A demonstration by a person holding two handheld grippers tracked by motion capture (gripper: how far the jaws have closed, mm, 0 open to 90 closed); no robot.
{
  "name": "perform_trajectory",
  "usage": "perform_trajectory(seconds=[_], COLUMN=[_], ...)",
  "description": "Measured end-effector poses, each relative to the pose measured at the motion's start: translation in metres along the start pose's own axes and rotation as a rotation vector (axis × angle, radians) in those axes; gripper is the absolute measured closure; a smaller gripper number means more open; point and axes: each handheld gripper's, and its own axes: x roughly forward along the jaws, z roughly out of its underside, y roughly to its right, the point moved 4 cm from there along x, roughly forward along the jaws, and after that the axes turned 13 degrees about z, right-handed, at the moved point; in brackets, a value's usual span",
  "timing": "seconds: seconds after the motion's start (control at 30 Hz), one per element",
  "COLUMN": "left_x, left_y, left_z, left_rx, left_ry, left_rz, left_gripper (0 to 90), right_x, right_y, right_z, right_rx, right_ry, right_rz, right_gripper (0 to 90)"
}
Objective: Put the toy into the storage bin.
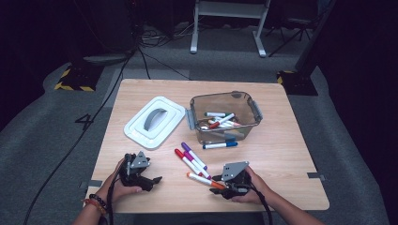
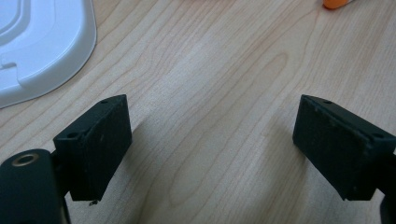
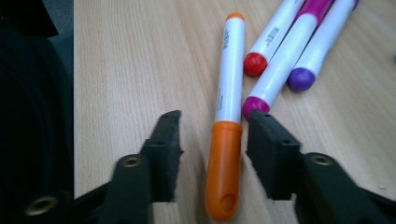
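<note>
Clearly the work in hand is gathering markers into the clear bin (image 1: 225,115), and from the high view the right hand-held gripper (image 1: 219,182) sits low on the counter (image 1: 281,154) at the orange marker (image 1: 202,180), which lies near the front edge, just beside the red marker (image 1: 186,160) and the purple marker (image 1: 193,154). The bin already holds several markers, a blue marker (image 1: 219,145) lies against its front wall, and the white lid (image 1: 154,122) rests to its left. The left hand-held gripper (image 1: 152,180) rests well apart from the pens.

From the left gripper view, its jaws stand wide with bare wood between them and the lid's edge (image 2: 42,51) at upper left, so it cannot steady anything.

From the right gripper view, the orange marker's cap (image 3: 224,172) lies between the jaws, which do not yet press on it. The magenta marker (image 3: 285,60) ends right at the tip of the right-hand jaw; I judge that jaw could shove it or pinch it along. The round cap could also roll or squirt out if the pads catch it off-centre.
</note>
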Motion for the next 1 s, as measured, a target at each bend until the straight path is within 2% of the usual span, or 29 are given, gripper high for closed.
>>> perform_trajectory(seconds=[0.07,0.1,0.27,0.43,0.5,0.57,0.73,0.87,1.0], left_x=[0.0,0.0,0.0,0.0,0.0,0.0,0.0,0.0,0.0], left_y=[0.0,0.0,0.0,0.0,0.0,0.0,0.0,0.0,0.0], left_z=[0.0,0.0,0.0,0.0,0.0,0.0,0.0,0.0,0.0], left_rx=[0.0,0.0,0.0,0.0,0.0,0.0,0.0,0.0,0.0], left_ry=[0.0,0.0,0.0,0.0,0.0,0.0,0.0,0.0,0.0], left_rz=[0.0,0.0,0.0,0.0,0.0,0.0,0.0,0.0,0.0], left_gripper=[12.1,12.1,12.1,12.1,12.1,12.1,12.1,12.1,12.1], right_x=[0.003,0.003,0.002,0.0,-0.002,-0.005,-0.017,-0.03,-0.045], right_y=[-0.002,-0.004,-0.006,-0.009,-0.008,-0.006,-0.001,0.003,0.012], right_z=[0.002,0.002,0.001,0.001,0.001,0.001,-0.003,-0.008,-0.012], right_rx=[-0.021,-0.011,-0.034,-0.07,-0.084,-0.076,-0.103,-0.104,-0.105], right_ry=[-0.013,-0.008,-0.014,-0.02,-0.023,-0.014,0.023,0.062,0.101], right_rz=[-0.012,-0.01,-0.011,0.003,-0.006,-0.008,0.005,0.013,0.039], right_gripper=[66.4,67.2,73.8,75.0,75.1,75.1,75.1,75.1,75.1])
